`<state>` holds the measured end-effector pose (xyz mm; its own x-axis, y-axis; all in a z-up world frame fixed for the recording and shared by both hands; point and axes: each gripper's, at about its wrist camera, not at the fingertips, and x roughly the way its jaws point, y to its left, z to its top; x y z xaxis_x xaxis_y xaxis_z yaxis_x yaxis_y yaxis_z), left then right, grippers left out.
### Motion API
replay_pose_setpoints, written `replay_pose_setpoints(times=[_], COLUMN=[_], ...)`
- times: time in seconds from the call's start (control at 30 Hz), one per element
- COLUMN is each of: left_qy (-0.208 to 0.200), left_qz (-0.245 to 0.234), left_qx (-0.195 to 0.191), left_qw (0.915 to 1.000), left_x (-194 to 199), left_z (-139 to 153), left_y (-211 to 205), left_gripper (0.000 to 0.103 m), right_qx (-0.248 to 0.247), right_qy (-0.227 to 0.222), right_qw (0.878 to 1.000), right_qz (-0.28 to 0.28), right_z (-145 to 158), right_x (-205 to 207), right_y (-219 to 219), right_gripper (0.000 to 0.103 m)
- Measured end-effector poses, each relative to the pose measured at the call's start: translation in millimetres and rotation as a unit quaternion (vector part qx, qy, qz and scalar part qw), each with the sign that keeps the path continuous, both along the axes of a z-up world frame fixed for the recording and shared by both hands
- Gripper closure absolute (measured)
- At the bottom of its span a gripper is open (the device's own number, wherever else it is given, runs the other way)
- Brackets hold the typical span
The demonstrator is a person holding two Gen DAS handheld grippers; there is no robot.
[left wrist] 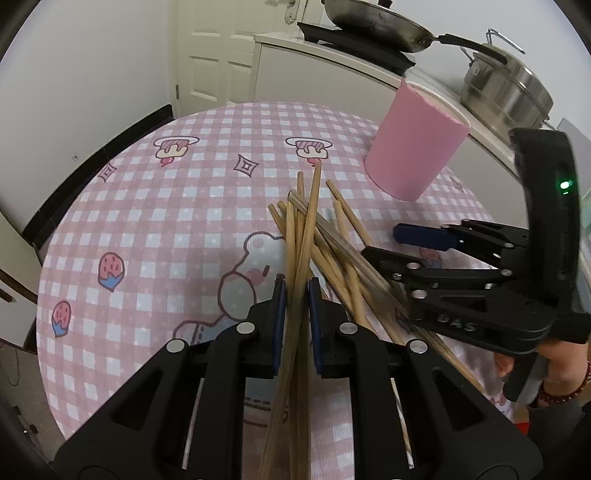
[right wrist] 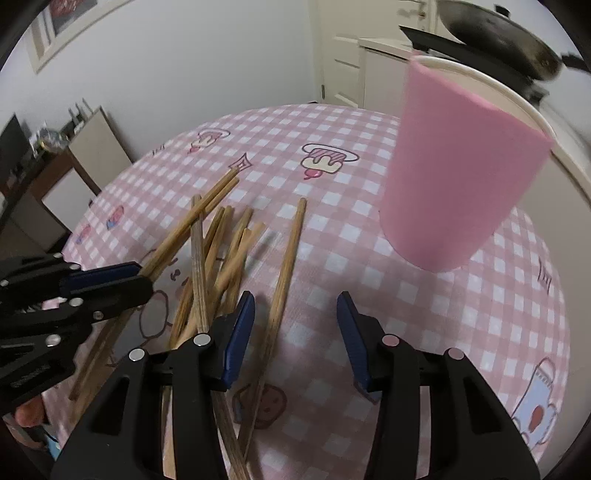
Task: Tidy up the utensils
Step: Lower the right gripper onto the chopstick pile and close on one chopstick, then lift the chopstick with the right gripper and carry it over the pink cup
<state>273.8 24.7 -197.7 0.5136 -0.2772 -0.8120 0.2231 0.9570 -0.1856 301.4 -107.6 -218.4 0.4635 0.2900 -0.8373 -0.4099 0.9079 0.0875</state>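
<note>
Pinching two wooden chopsticks [left wrist: 304, 236] between its blue pads [left wrist: 280, 325], the left gripper [left wrist: 296, 295] sits nearest in its own camera, jaws drawn in tight on the pair, which slants up off the table above the loose pile of chopsticks [left wrist: 343, 258]. That pile is the landmark: it lies fanned on the pink checked tablecloth [left wrist: 177, 206], partly over a cartoon bear print. Just right of the pile, the right gripper [right wrist: 295, 332] hangs with its jaws spread wide and nothing between them; one stray chopstick [right wrist: 286, 266] from the pile's right edge runs on the cloth under the gap, closer to the left pad [right wrist: 238, 339]. Beyond the pile and to its right stands the pink cup [left wrist: 415, 147], upright on the cloth and apart from the sticks. Farther back past the pile, a white counter [left wrist: 332, 66] carries a dark frying pan [left wrist: 373, 26] and a steel pot [left wrist: 506, 88], with a white door [left wrist: 214, 55] behind.
</note>
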Motion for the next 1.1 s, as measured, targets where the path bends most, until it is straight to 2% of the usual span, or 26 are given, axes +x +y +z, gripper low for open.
replay_pose_setpoints(times=[0.07,0.2,0.23,0.4,0.53,0.7,1.03,1.1], left_qy=[0.0,0.004,0.006,0.027,0.033,0.017,0.023,0.017], left_qz=[0.006,0.012,0.013,0.016,0.022,0.023,0.017,0.013], left_qx=[-0.001,-0.008,-0.01,-0.023,-0.014,0.004,0.027,0.035], left_qw=[1.0,0.9999,0.9998,0.9993,0.9991,0.9996,0.9992,0.9992], left_x=[-1,-3,-3,-1,0,-2,13,13], left_z=[1,1,0,-9,-14,-10,-15,-13], left_y=[2,8,8,11,9,4,-2,-5], left_gripper=[0.09,0.09,0.09,0.09,0.089,0.089,0.09,0.094], right_qx=[-0.019,-0.016,-0.013,-0.004,0.002,0.003,0.006,0.01], right_qy=[-0.007,-0.003,-0.001,0.0,0.004,0.005,0.006,0.006], right_qw=[1.0,1.0,1.0,1.0,1.0,1.0,1.0,1.0], right_qz=[-0.004,-0.002,-0.001,-0.002,0.0,0.002,0.004,0.005], right_z=[-1,1,1,1,3,3,3,3], right_x=[3,3,3,-2,-7,-9,-8,-8], right_y=[1,-4,-5,-8,-10,-8,-8,-8], right_gripper=[0.073,0.093,0.094,0.095,0.095,0.095,0.095,0.095])
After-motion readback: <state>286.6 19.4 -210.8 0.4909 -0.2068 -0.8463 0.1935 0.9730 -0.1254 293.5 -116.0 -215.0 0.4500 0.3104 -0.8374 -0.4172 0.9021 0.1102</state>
